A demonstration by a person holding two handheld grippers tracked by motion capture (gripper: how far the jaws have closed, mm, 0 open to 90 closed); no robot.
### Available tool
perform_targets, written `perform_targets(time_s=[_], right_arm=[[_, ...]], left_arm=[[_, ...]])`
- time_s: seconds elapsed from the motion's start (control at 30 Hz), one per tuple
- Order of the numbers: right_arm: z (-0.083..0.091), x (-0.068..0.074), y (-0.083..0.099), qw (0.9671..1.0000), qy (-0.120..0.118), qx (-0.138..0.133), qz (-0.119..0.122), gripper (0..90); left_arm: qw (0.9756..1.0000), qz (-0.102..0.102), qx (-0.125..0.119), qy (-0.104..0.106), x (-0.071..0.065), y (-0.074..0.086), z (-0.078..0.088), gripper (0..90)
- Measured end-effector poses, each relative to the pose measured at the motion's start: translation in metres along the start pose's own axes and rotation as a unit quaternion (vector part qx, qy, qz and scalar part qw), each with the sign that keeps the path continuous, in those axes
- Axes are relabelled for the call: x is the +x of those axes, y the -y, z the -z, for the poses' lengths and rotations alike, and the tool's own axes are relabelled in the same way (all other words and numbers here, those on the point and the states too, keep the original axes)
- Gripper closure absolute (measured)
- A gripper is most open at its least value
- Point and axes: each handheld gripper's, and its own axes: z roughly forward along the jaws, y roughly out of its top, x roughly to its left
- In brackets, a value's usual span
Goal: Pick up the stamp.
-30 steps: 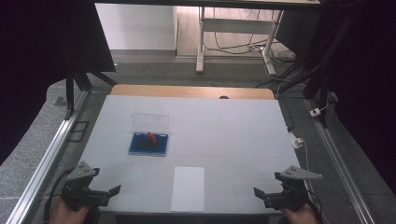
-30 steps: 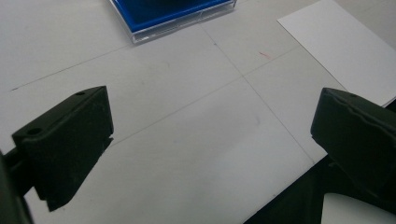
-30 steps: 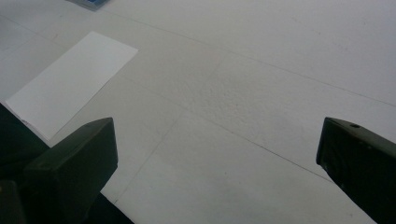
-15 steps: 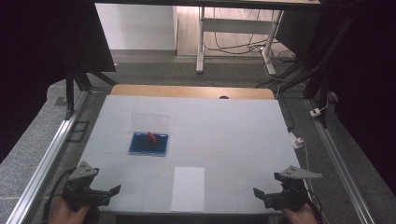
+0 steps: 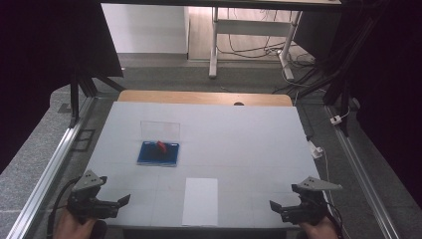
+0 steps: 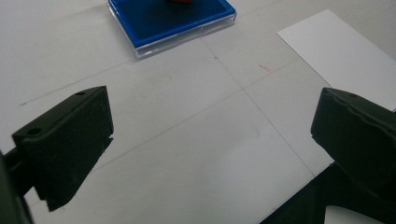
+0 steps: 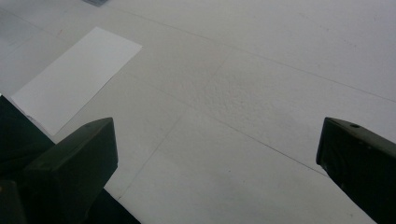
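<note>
High view shows, at the near left corner of the table [image 5: 249, 139], the left gripper [image 5: 119, 203] held low in a hand [image 5: 74, 228] that comes in from the bottom edge, its grey three-cornered plate on top and its black jaws pointing toward the middle of the table. In the left gripper view its own two jaws stand wide apart with nothing between them, only bare white surface. Ahead of that gripper, well apart from it and on the left half of the table, lies a flat blue case [image 5: 159, 153] with its clear lid [image 5: 159, 131] standing upright along the far edge; a small red object [image 5: 161, 146] rests on the blue base. The left gripper view catches the near corner of the same case [image 6: 173, 21] at its top edge, with a sliver of the red thing above it, too cut off to make out. Moving right, a white sheet of paper [image 5: 200, 201] lies flat at the near edge, about midway between the two grippers and touching neither; it shows at the upper right of the left gripper view [image 6: 345, 56] and at the upper left of the right gripper view [image 7: 74, 77]. At the near right corner the right gripper [image 5: 273, 205] is held low, pointing inward, and its jaws are likewise spread wide over empty table, gripping nothing.
</note>
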Motion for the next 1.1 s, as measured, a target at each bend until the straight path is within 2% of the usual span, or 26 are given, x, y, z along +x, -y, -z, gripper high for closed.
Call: perform_targets(time_s=[0.2,0.5,0.83,1.0,1.1], right_arm=[[0.000,0.000,0.000,1.0000,0.000,0.002,0.000,0.0],[-0.001,0.000,0.000,1.0000,-0.001,0.004,-0.001,0.0],[0.000,-0.002,0.000,1.0000,-0.001,0.003,-0.008,0.0],[-0.001,-0.002,0.000,1.0000,-0.001,0.004,-0.008,0.0],[-0.001,-0.002,0.000,1.0000,-0.002,0.005,-0.007,0.0]], left_arm=[[0.9996,-0.006,-0.018,0.022,0.002,-0.004,-0.002,0.0],[0.9980,-0.015,-0.031,0.054,-0.002,-0.015,-0.010,0.0],[0.9964,-0.015,-0.040,0.073,0.000,-0.025,-0.022,0.0],[0.9968,-0.025,-0.035,0.068,-0.001,-0.031,-0.030,0.0],[0.9968,-0.023,-0.036,0.067,-0.001,-0.035,-0.033,0.0]])
